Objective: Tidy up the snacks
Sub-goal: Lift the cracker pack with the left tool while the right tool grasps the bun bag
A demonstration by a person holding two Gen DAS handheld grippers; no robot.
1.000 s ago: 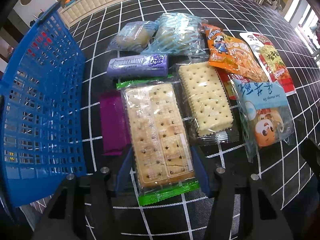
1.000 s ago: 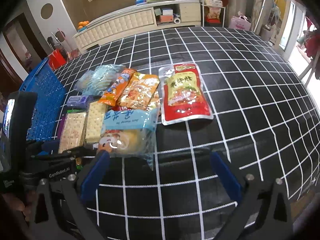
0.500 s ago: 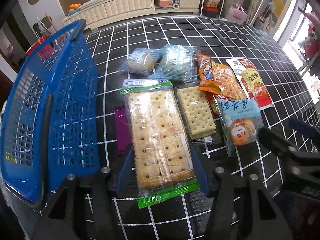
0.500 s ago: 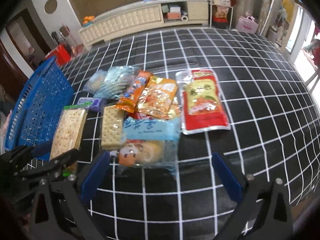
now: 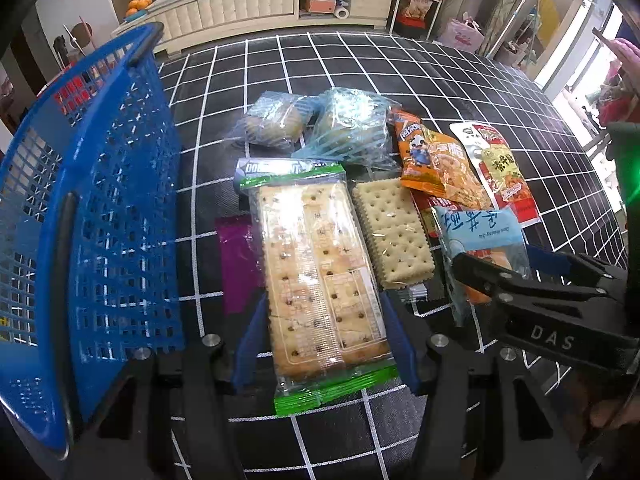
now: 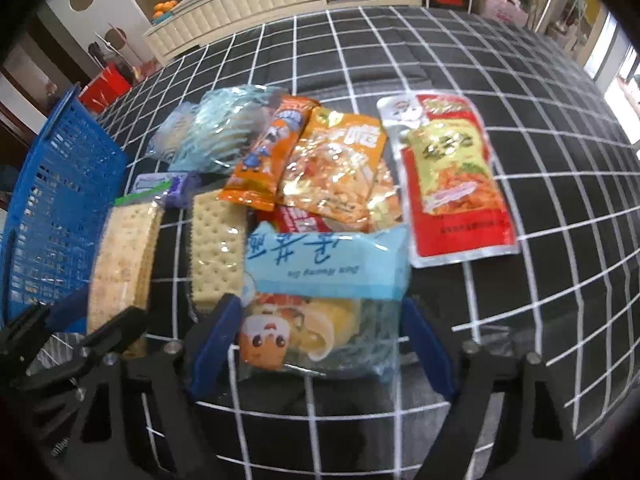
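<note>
We are gripping the green-edged cracker pack (image 5: pixel 320 280) with our left gripper (image 5: pixel 326 340), its blue pads pressing both long sides and the pack raised off the checked cloth (image 5: pixel 400 76), over the purple gum box (image 5: pixel 256 168) and a purple wrapper (image 5: pixel 236 264). The blue basket (image 5: pixel 100 208) is standing just left of it, tilted. Our right gripper (image 6: pixel 320 344) is straddling the blue-topped bun bag (image 6: pixel 324 268), which is lying on the cloth; its jaws have just been closing, and the pads are sitting beside the bag's clear lower half without visibly squeezing it, so this claw is unclenched. A plain cracker pack (image 5: pixel 392 236) is lying between the two. Behind are two pale blue bags (image 5: pixel 352 128), orange snack packs (image 6: pixel 320 160) and a red pouch (image 6: pixel 452 180), all on the cloth, well apart from the basket.
</note>
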